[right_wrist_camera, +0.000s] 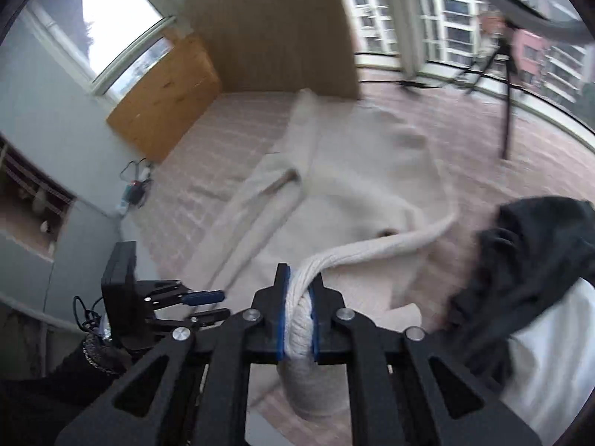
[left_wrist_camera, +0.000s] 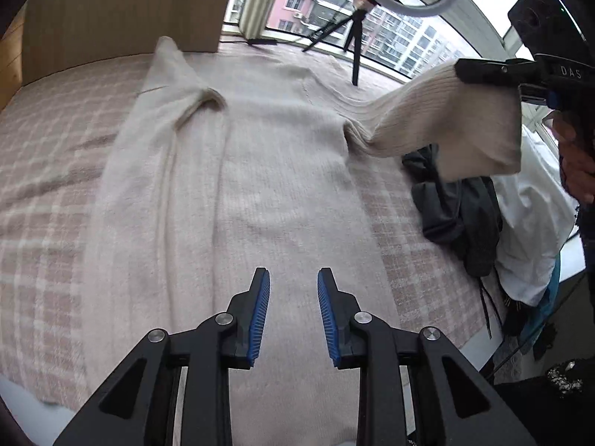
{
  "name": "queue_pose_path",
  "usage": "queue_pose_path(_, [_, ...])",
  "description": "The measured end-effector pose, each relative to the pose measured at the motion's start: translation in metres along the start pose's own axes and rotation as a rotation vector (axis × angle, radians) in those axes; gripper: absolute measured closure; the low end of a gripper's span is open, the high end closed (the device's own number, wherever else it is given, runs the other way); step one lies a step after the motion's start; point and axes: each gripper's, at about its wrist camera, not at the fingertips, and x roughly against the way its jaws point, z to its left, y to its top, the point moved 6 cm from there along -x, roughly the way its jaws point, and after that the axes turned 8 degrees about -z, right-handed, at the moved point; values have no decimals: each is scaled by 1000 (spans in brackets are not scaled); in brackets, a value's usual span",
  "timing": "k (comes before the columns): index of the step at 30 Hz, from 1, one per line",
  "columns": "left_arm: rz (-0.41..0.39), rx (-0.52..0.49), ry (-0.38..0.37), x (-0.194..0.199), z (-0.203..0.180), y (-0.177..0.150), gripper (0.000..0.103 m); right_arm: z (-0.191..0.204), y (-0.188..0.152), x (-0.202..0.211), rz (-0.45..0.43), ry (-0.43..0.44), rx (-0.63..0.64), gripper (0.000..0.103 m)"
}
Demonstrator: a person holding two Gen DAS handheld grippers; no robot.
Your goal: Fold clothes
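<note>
Nearest in the left wrist view, the left tongs [left_wrist_camera: 293, 278] hang just above the sweater [left_wrist_camera: 260, 156] with their blue pads apart and nothing between them. In the right wrist view the right tongs [right_wrist_camera: 299, 278] are clenched on the ribbed sleeve [right_wrist_camera: 372, 249], which bunches between the pads and hangs in a thick roll below them.

The cream sweater lies spread lengthwise on a bed [left_wrist_camera: 48, 223] covered in a pink and white check blanket. Its body lies flat, with a long fold line down the middle. One sleeve is folded in over the chest on the left side of the left wrist view; the other is lifted off the bed to the right, stretched up from the shoulder to the right tongs [left_wrist_camera: 479, 74].

Beside the sweater, at the bed's right edge, lies a dark garment [left_wrist_camera: 457, 215] crumpled against something white [left_wrist_camera: 528, 241], perhaps bedding or more clothes; the blur leaves it unclear.

Farther off, a wooden headboard [left_wrist_camera: 122, 11] stands at the far end of the bed. A ring light on a black tripod [left_wrist_camera: 353, 33] stands by the curved window [left_wrist_camera: 409, 44], with apartment blocks outside. In the right wrist view a wooden cabinet [right_wrist_camera: 163, 100] sits beside the headboard.
</note>
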Motion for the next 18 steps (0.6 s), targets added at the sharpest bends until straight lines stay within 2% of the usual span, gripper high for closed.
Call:
queue_pose_path(2, [-23, 36, 43, 19, 10, -6, 76, 55, -9, -39, 150, 195, 72, 87])
queue_pose_path(3, [-29, 49, 58, 25, 13, -11, 74, 73, -15, -50, 218, 250, 124, 85])
queue_pose_path(4, [-33, 56, 75, 29, 15, -16, 70, 79, -15, -54, 235, 255, 169, 85])
queue_pose_path(5, [-35, 58, 95, 32, 15, -21, 69, 76, -10, -53, 212, 225, 190, 84])
queue_pose_path(7, [-33, 62, 125, 33, 16, -30, 68, 48, 5, -48, 163, 185, 137, 66])
queue_pose_path(8, [-32, 64, 132, 31, 14, -33, 68, 27, 13, -48, 142, 157, 88, 63])
queue_pose_path(9, [-34, 63, 138, 29, 11, -35, 68, 3, 21, -49, 127, 104, 52, 62])
queue_pose_path(12, [-34, 21, 124, 18, -9, -39, 68, -65, 39, -69, 105, -126, 8, 62])
queue_pose_path(13, [-29, -7, 121, 14, -17, -39, 66, -82, 41, -78, 106, -165, -15, 63])
queue_pose_path(16, [1, -97, 150, 5, -35, -44, 61, -115, 47, -104, 121, -162, -114, 63])
queue_pose_path(18, [15, -93, 161, 6, -35, -46, 61, -109, 46, -116, 125, -139, -51, 63])
